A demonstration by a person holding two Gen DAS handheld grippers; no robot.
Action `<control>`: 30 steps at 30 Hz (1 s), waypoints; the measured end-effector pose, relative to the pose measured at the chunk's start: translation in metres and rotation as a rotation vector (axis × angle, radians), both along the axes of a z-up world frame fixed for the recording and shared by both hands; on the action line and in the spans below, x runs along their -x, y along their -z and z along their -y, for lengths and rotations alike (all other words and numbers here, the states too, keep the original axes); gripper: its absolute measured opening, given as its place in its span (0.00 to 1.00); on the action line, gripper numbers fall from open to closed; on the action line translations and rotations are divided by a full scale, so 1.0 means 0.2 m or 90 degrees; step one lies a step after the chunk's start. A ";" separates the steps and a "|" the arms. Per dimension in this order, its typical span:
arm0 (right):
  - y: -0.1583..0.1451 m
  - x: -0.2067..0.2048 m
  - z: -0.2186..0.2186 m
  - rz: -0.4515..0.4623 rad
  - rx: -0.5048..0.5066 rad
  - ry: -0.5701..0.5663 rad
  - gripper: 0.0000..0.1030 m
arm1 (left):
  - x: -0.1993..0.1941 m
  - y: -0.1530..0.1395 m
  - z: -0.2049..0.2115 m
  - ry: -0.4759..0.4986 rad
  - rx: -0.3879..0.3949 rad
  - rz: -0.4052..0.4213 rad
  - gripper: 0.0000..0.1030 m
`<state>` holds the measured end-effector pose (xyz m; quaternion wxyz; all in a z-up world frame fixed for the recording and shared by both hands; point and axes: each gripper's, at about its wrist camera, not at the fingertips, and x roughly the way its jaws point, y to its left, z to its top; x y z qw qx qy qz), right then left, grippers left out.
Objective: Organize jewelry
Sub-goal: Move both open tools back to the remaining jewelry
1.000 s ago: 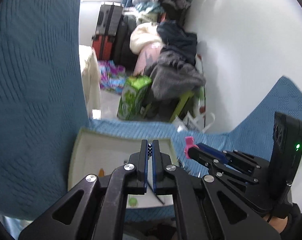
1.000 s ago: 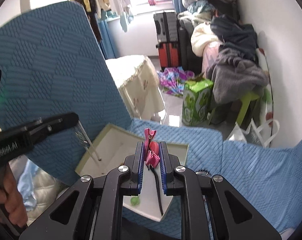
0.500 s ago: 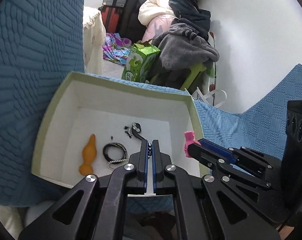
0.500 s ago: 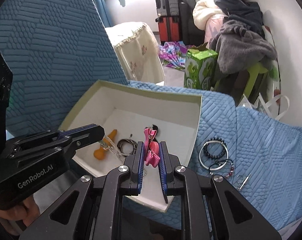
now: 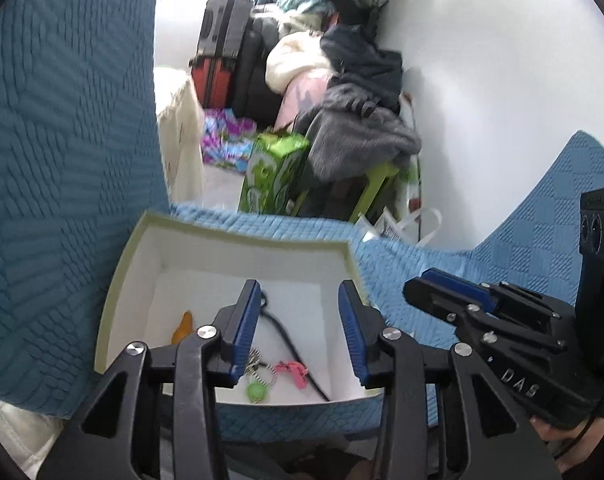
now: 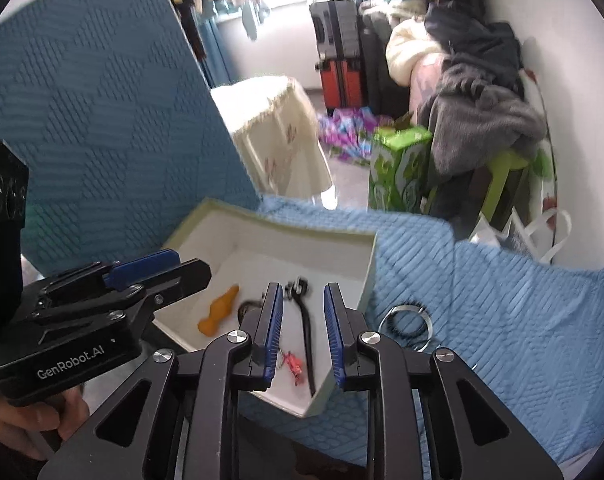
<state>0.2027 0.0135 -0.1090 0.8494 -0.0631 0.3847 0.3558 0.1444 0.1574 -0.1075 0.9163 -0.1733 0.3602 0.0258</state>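
I held both my left gripper [image 5: 297, 328] and right gripper [image 6: 302, 330] apart and empty over the near box [image 6: 368, 276], while the light, slippery bracelets [image 6: 406, 322] lay just right, best pinched by the rim.

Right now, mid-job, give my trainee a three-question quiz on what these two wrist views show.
1. True or false: the left gripper is clamped on a necklace.
2. Where does the pink hair clip lie? A) inside the white box B) on the blue blanket C) in the right gripper
3. Fill in: the bracelets lie on the blanket, ____ the box.

Key: 1 false, both grippers are open and empty. 2 A. 3 outside, just to its right in the right wrist view.
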 end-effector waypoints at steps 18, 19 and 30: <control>-0.19 -0.04 0.56 0.078 -0.030 0.080 0.19 | -0.02 -0.16 0.34 0.018 0.008 0.111 0.40; -0.18 -0.05 0.59 0.077 -0.029 0.086 0.19 | -0.03 -0.15 0.38 0.028 0.007 0.107 0.40; 0.18 -0.12 0.83 0.020 -0.027 0.126 0.19 | -0.15 0.15 0.64 0.084 0.006 0.036 0.40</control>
